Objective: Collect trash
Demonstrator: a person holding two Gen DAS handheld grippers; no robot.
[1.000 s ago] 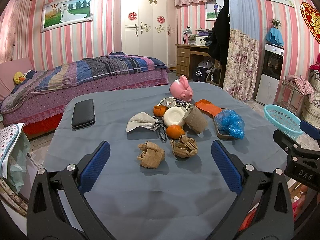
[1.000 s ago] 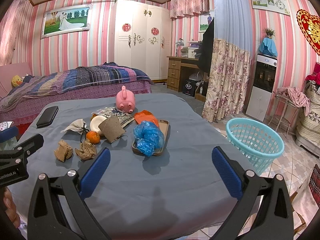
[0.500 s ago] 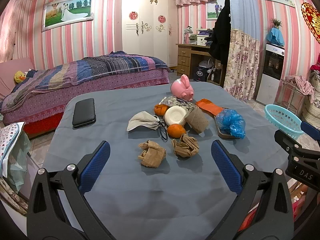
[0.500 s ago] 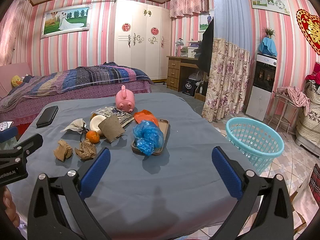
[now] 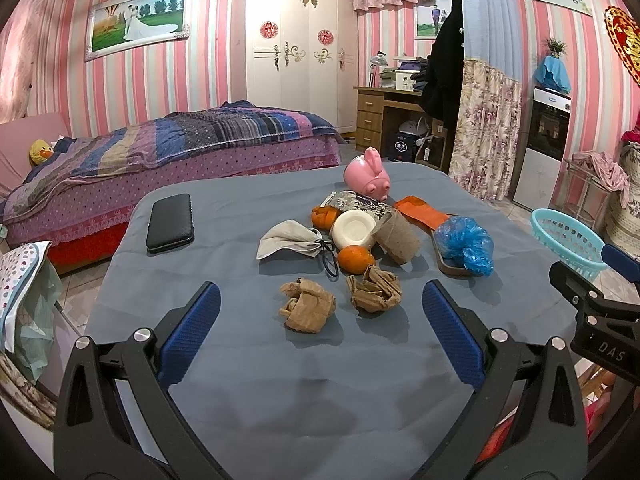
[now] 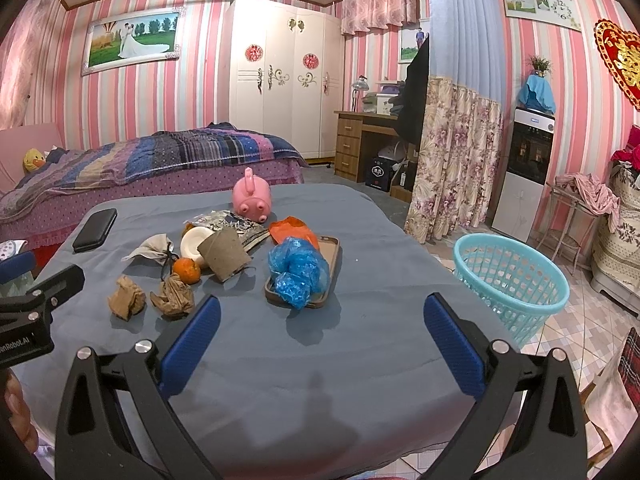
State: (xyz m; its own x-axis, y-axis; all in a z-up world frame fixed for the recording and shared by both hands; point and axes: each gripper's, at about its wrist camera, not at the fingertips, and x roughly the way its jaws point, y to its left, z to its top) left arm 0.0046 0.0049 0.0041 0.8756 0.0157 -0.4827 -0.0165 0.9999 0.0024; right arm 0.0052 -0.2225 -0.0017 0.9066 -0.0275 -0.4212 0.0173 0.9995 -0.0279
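Note:
Two crumpled brown paper balls [image 5: 307, 310] [image 5: 375, 289] lie on the grey-blue table [image 5: 320, 380], just ahead of my open, empty left gripper [image 5: 320, 334]. Behind them lie a used face mask [image 5: 289, 239], a brown paper cup [image 5: 399, 236] on its side and a blue plastic bag [image 5: 464, 245] on a brown tray [image 6: 332, 264]. My right gripper [image 6: 320, 336] is open and empty, above the table's near right part. The bag [image 6: 298, 270] is ahead of it, the paper balls [image 6: 127, 297] [image 6: 173, 295] to its left. A turquoise basket [image 6: 512, 276] stands on the floor to the right.
Also on the table: a pink piggy bank [image 5: 370, 178], two oranges [image 5: 355, 259], a white bowl [image 5: 354, 229], a patterned packet [image 5: 360, 203], an orange wrapper [image 5: 420, 210] and a black case [image 5: 170, 222]. A bed [image 5: 160, 160] stands behind it.
Both grippers have shifted only slightly; the table items sit a touch higher in the left wrist view. Nothing was grasped or moved.

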